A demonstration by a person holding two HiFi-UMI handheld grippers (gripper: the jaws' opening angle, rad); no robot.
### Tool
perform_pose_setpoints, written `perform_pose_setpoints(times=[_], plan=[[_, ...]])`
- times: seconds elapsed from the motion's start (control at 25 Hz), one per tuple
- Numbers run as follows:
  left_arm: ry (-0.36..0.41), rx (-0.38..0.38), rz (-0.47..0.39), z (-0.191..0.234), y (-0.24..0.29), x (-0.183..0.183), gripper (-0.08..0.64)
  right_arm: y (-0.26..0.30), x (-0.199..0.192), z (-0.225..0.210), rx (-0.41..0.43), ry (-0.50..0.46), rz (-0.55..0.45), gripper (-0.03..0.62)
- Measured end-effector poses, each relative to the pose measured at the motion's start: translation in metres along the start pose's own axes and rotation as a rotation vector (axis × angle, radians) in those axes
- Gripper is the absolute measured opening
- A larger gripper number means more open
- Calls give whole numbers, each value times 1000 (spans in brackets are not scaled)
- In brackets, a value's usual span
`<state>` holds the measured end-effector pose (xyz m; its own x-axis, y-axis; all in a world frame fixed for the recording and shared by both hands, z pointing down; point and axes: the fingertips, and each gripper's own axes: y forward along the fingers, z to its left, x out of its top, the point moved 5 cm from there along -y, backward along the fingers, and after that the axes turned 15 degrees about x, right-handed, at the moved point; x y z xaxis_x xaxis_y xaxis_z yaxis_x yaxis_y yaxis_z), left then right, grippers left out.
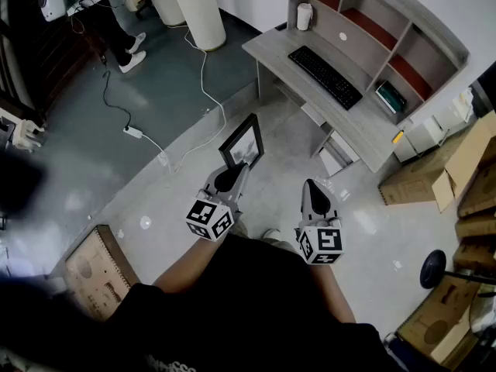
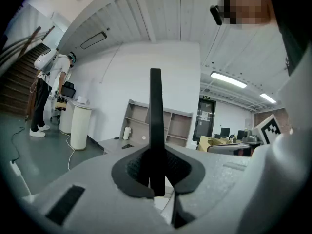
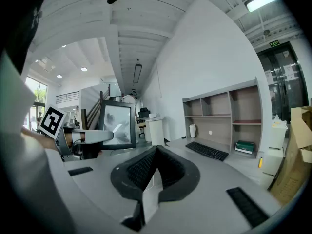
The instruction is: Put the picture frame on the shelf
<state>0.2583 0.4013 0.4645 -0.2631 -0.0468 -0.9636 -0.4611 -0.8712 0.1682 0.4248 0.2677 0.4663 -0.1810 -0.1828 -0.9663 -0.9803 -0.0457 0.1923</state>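
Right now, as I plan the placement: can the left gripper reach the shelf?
Probably not yet. The left gripper, shut on the picture frame, hangs well short of the shelf, with bare floor and the desk between. Nothing blocks the way forward.

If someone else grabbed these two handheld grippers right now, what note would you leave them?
Left gripper: shut on the picture frame, which is held upright off the floor.
Right gripper: shut, empty.
Shelf: on the desk ahead, not yet reached.
Done: frame is in the grip.
Left: carry it over and set it on the shelf.
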Motion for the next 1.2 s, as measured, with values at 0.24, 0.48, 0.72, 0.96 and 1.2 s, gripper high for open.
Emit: perform_pose_setpoints(times=[0.24, 0.48, 0.72, 0.96, 1.2], plan=[[20, -9, 21, 18, 4, -11, 44, 19, -19, -1, 57, 96, 19, 12], [4, -14, 56, 48, 41, -13, 44, 40, -26, -15, 17, 126, 44, 12], [21, -33, 55, 87, 99, 10, 44, 85, -9, -40, -37, 103, 59, 12], [24, -75, 60, 138, 157, 18, 44, 162, 14, -57, -69, -4, 131, 12], [-26, -142, 115, 185, 210, 23, 44, 242, 45, -80, -109, -17, 166, 12]])
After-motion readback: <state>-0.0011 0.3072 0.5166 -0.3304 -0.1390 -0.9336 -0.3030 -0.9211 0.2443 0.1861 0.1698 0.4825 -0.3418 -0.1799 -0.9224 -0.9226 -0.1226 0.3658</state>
